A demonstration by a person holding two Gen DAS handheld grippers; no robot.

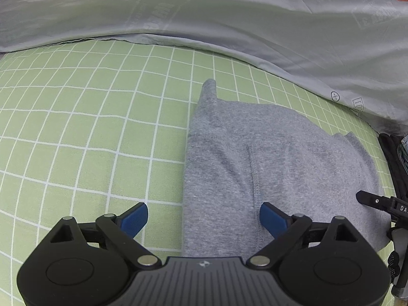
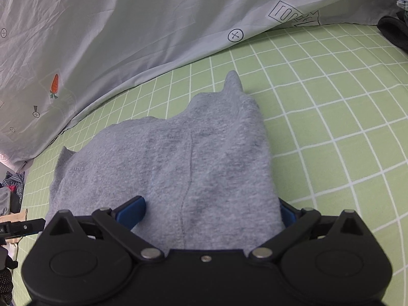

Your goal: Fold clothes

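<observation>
Both claws are spread wide and grip nothing: the left claw (image 1: 204,219) straddles the left edge of the folded grey garment (image 1: 255,158), while the right claw (image 2: 211,213) has the cloth lying between its blue pads (image 2: 132,213). Its long axis runs straight away from the claws, ending in a small pointed tip. It lies flat on the green checked bedsheet (image 1: 89,132), which stretches bare on either side, with a grey carrot-print quilt (image 1: 229,20) bunched beyond.

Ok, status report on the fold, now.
Left claw open over garment edge. Right claw open, straddling it. Garment flat on sheet. Nothing in the way.
</observation>
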